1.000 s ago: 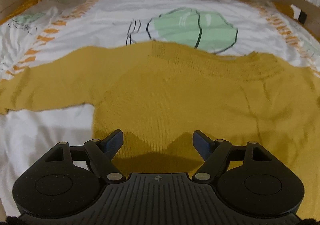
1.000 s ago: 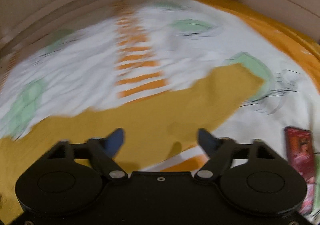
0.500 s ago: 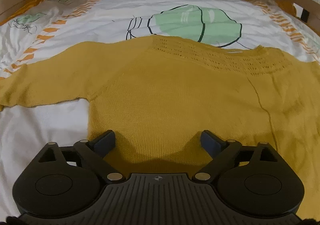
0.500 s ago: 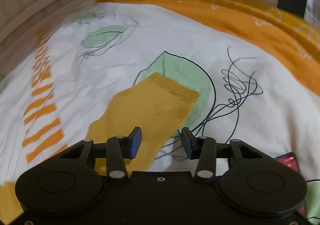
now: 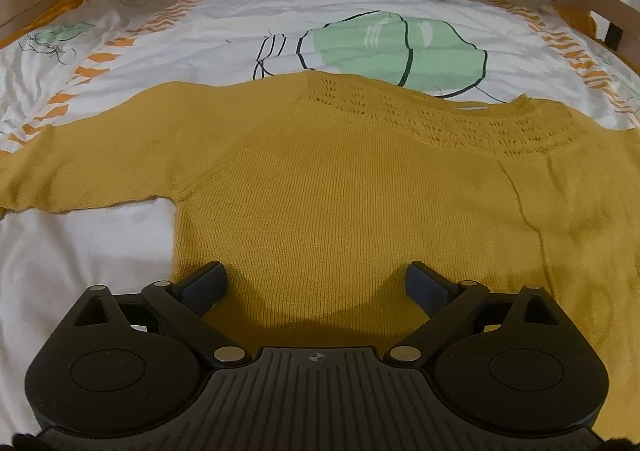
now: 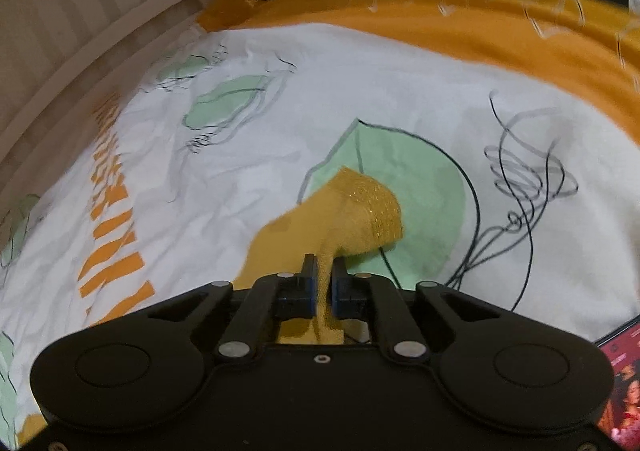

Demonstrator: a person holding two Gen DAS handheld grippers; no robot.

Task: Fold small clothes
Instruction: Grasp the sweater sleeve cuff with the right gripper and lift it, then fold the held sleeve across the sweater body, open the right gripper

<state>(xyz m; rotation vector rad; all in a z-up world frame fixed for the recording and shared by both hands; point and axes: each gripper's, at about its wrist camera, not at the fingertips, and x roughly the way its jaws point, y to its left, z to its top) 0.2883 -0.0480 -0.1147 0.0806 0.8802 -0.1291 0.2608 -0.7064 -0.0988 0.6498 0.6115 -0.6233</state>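
Observation:
A mustard-yellow knitted sweater (image 5: 352, 187) lies flat on the bed, its neckline away from me and one sleeve (image 5: 80, 171) stretched out to the left. My left gripper (image 5: 316, 279) hovers over the sweater's lower body, jaws wide open with nothing between them. In the right wrist view the sweater's other sleeve (image 6: 352, 219) ends in a glittery cuff that bunches up off the sheet. My right gripper (image 6: 322, 271) is shut on that sleeve just behind the cuff, with the knit pinched between its blue pads.
The bed sheet (image 5: 200, 47) is white with green shapes and orange stripes, and an orange blanket (image 6: 500, 31) lies along its far side. Wooden slatted rails (image 6: 80, 23) border the bed. A red-covered object (image 6: 624, 383) sits at the right edge.
My right gripper swung over to the sleeve end and closed from wide open onto the sleeve, which now puckers upward. The left gripper opened a little wider and stayed over the sweater's body.

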